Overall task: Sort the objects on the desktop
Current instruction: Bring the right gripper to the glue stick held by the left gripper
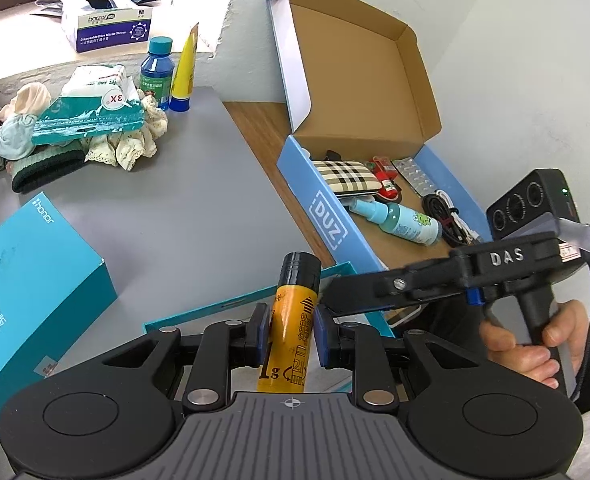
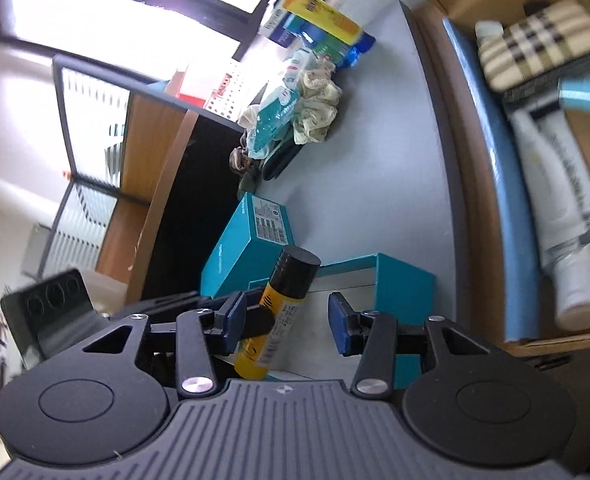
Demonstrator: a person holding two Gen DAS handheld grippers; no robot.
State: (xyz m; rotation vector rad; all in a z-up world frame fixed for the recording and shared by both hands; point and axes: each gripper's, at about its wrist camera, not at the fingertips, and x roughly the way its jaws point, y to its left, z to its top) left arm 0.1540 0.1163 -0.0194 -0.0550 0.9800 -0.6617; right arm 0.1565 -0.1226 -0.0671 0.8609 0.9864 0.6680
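Left wrist view: a yellow glue stick [image 1: 291, 320] is clamped by the left gripper [image 1: 293, 330] above the teal box tray [image 1: 251, 300]. A plaid case [image 1: 345, 178], spray bottle [image 1: 403, 220] and cables [image 1: 445, 216] are held in the DUZ carton [image 1: 327, 216]. The right gripper [image 2: 287, 320] is spread wide.

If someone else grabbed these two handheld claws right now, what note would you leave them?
Left gripper: shut on the yellow glue stick, black cap up, held above the open teal box.
Right gripper: open, holding nothing, right beside the glue stick.
Already in the cardboard box: plaid case, small spray bottle, red item, pill strip, cables, white tube.
Still out on the grey desk: blue bottle, yellow tube, wipes pack, pile of cloth.
Left: place the glue stick, then probably sort those.
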